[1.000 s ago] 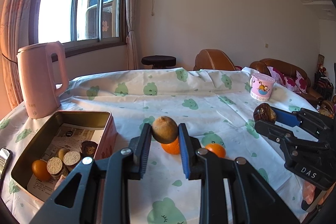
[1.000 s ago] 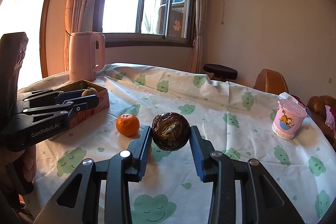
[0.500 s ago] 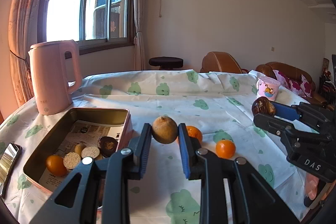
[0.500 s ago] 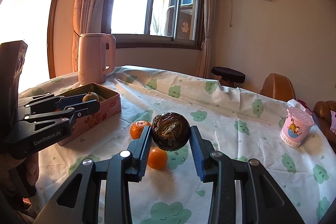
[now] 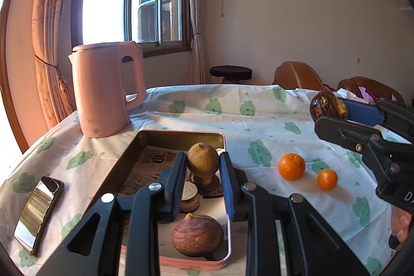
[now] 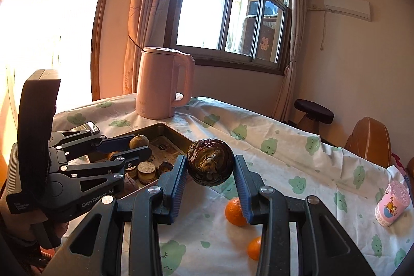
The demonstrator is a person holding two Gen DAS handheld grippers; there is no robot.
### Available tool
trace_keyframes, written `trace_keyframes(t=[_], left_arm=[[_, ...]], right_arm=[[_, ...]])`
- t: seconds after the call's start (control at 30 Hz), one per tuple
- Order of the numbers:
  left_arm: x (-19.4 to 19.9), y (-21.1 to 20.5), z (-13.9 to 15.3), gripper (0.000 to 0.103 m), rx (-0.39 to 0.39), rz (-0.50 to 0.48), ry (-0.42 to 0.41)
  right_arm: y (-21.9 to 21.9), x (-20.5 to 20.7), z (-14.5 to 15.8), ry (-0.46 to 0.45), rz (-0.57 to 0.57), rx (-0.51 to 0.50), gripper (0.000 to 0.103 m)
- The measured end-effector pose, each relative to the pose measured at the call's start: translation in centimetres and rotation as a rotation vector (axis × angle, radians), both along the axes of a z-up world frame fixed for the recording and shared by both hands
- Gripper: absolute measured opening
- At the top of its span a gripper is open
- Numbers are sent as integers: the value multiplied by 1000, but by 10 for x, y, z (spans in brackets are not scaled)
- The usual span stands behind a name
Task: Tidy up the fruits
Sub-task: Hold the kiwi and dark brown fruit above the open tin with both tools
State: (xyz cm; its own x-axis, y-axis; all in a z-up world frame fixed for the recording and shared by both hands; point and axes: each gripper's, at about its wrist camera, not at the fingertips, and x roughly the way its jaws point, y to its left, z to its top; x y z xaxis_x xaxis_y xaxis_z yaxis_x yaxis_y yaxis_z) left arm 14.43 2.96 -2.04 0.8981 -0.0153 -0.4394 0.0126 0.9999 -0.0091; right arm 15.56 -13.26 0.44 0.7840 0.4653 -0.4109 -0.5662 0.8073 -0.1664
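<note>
1. Over the rectangular metal tin (image 5: 181, 137), your left gripper (image 5: 202, 170) has its blue pads pinched on a round brown fruit (image 5: 202, 159), hanging above the sliced pieces inside.
2. Beside the tin's right edge, your right gripper (image 6: 210, 172) clamps a dark wrinkled purple fruit (image 6: 211, 166) above the cloud-print tablecloth (image 5: 233, 110).
3. Two oranges (image 5: 291, 166) (image 5: 327, 179) sit on the cloth, right of the tin.
4. Behind the tin stands a pink electric kettle (image 5: 103, 87); a phone (image 5: 38, 208) lies to its left.
</note>
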Motion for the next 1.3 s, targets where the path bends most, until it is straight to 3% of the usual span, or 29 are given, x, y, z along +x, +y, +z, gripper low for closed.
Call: trace_keyframes(t=[0.57, 1.3], left_arm=[[21, 67, -10, 27, -10, 95, 78], [42, 74, -26, 27, 19, 93, 180]], right_arm=[[64, 24, -21, 101, 83, -23, 39], [99, 38, -50, 207, 119, -65, 39]])
